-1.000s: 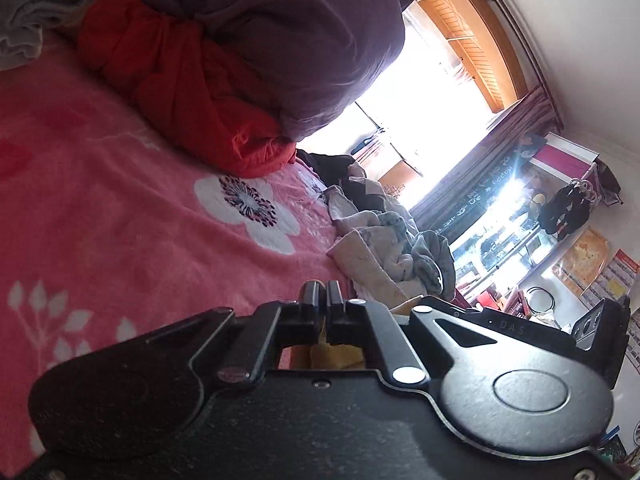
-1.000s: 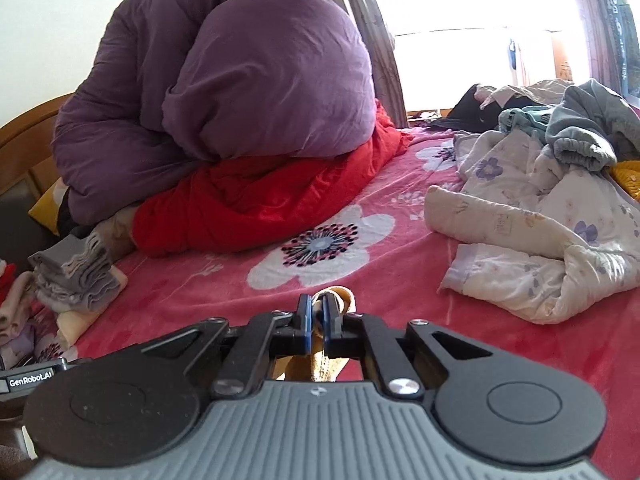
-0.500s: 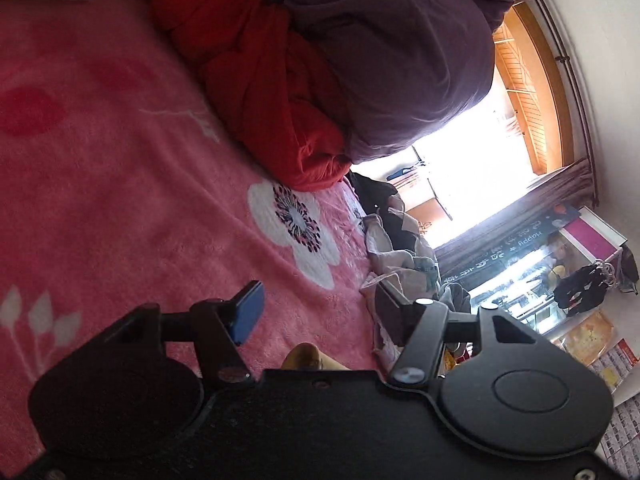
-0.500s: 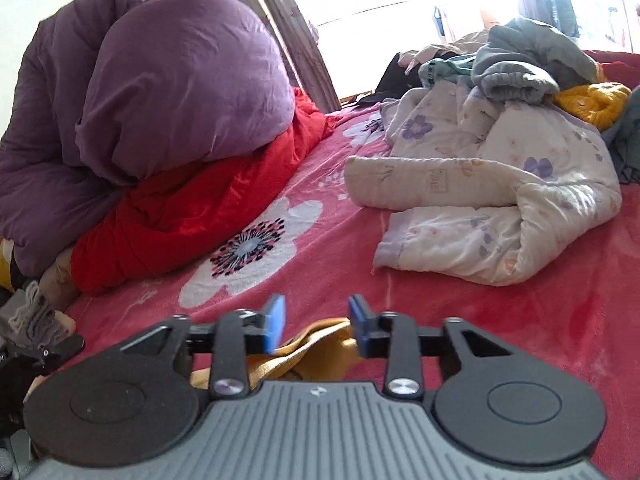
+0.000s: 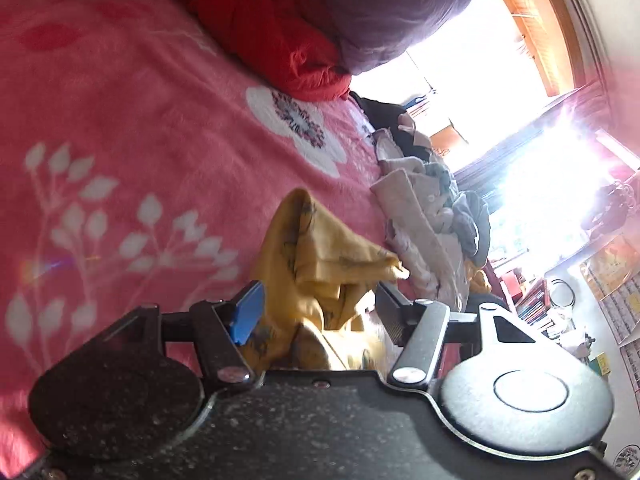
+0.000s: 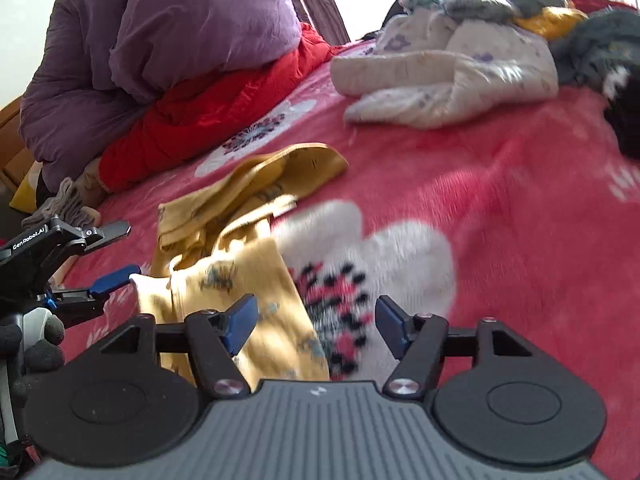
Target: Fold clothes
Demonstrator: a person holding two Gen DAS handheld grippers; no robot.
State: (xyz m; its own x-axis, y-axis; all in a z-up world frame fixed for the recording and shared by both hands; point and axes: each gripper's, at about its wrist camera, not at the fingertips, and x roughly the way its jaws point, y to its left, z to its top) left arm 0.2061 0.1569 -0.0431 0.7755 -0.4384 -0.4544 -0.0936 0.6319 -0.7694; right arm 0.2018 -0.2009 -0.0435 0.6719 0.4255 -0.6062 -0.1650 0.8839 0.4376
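Note:
A small yellow printed garment [image 6: 240,236] lies crumpled on the pink flowered blanket [image 6: 500,208]. In the left wrist view the same yellow garment [image 5: 316,256] bunches up loosely between and beyond the fingers. My left gripper [image 5: 316,312] is open, its blue pad beside the cloth without pinching it. My right gripper [image 6: 316,320] is open too, hovering just over the garment's near end and a white flower in the blanket. The left gripper [image 6: 114,252] also shows at the left edge of the right wrist view, held in a gloved hand [image 6: 28,344].
A purple duvet [image 6: 180,36] on a red quilt [image 6: 224,108] fills the bed's head end. A pile of unfolded clothes, with a cream floral piece [image 6: 452,76] and grey items [image 6: 600,48], lies at the far right. A window [image 5: 472,72] and shelves [image 5: 536,304] stand beyond the bed.
Both grippers went from shut on the yellow garment to open and drew back. The garment dropped onto the blanket and now lies in a loose heap.

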